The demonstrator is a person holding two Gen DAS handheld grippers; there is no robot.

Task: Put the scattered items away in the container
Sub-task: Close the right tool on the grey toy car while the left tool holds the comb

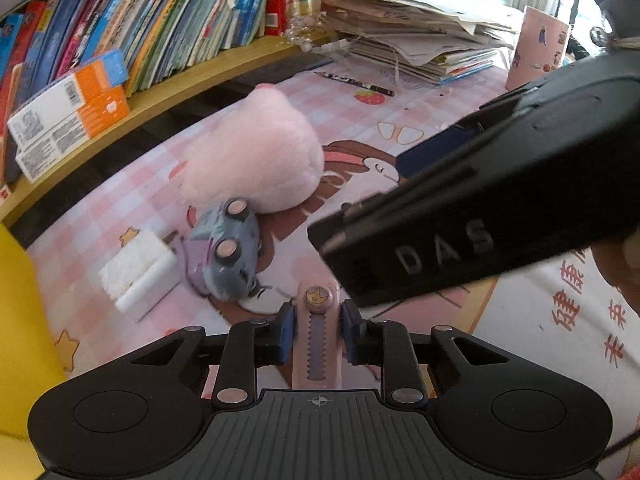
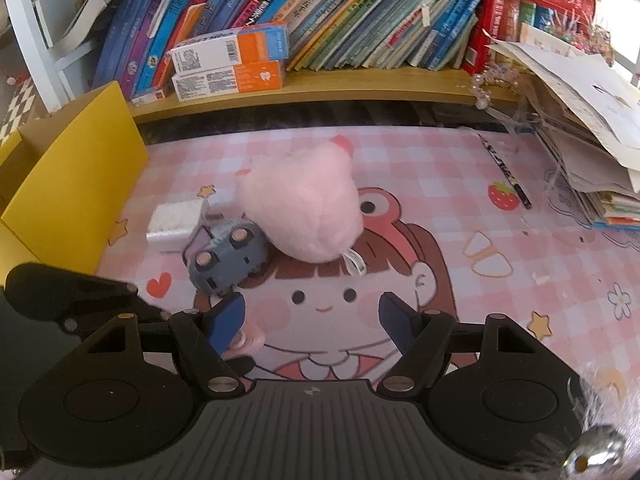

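My left gripper (image 1: 318,330) is shut on a pink utility knife (image 1: 318,344) with a crown button, held low over the mat. My right gripper (image 2: 312,320) is open and empty above the mat; its black body (image 1: 480,208) crosses the left wrist view. A pink plush toy (image 2: 304,208) lies mid-mat, also in the left wrist view (image 1: 256,156). A grey toy car (image 2: 226,258) lies on its side against it, also in the left wrist view (image 1: 228,252). A white tissue pack (image 2: 176,220) lies beside the car. The yellow container (image 2: 76,184) stands at the left.
A pencil (image 2: 506,172) lies at the back right of the pink cartoon mat (image 2: 440,208). A paper and book pile (image 2: 580,128) fills the right side. A wooden shelf (image 2: 320,80) of books and orange-white boxes (image 2: 232,64) runs along the back.
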